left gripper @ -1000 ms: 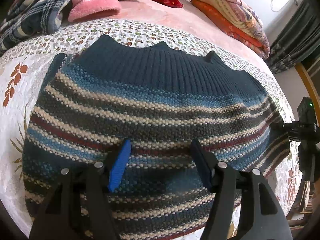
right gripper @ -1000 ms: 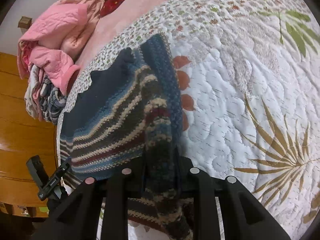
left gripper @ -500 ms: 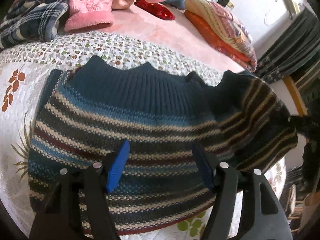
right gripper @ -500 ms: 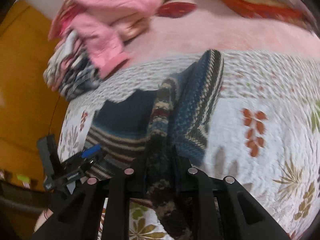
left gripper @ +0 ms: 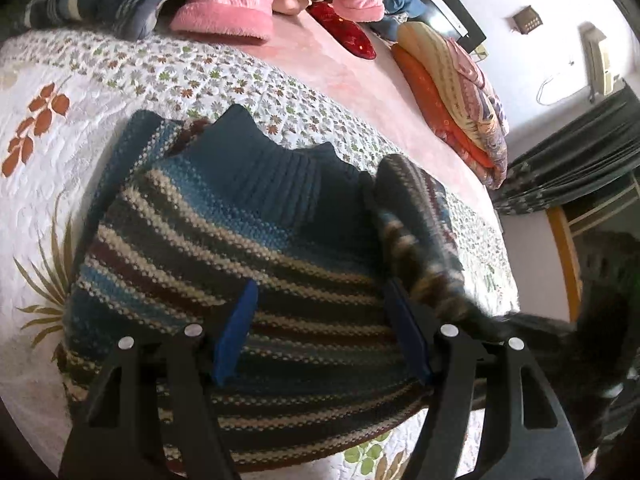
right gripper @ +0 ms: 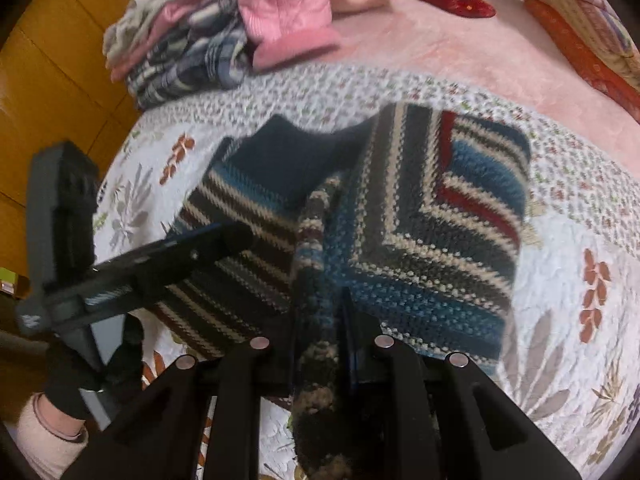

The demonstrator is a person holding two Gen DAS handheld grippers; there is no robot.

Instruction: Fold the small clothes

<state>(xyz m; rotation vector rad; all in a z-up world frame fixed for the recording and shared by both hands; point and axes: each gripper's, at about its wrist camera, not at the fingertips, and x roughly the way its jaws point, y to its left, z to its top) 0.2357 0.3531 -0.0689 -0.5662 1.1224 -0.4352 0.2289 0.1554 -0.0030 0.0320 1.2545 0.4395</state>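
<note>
A blue, cream and maroon striped knit sweater [left gripper: 224, 248] lies flat on the quilted bed cover [left gripper: 80, 80]. Its right side is folded over the body, showing as a diagonal-striped flap [right gripper: 440, 216]. My right gripper [right gripper: 320, 320] is shut on a bunched strip of that sweater, which rises from the flap into the jaws. In the left wrist view this strip [left gripper: 416, 252] runs off toward the lower right. My left gripper [left gripper: 320, 320] hangs open just above the sweater's lower part, its blue pads [left gripper: 236, 328] wide apart with nothing between them. The left gripper [right gripper: 216, 236] also shows from the right wrist.
A heap of clothes with a pink jacket [left gripper: 236, 0] and plaid cloth [right gripper: 188, 64] sits at the far side of the bed. Folded orange quilts [left gripper: 452, 92] and a red cushion [left gripper: 344, 32] lie beyond. Wooden panelling [right gripper: 48, 60] is left; a gloved hand [right gripper: 80, 368] holds the left gripper.
My right gripper carried the sweater's right side up and over toward the middle, forming the folded flap. The left gripper stayed open over the lower part of the sweater.
</note>
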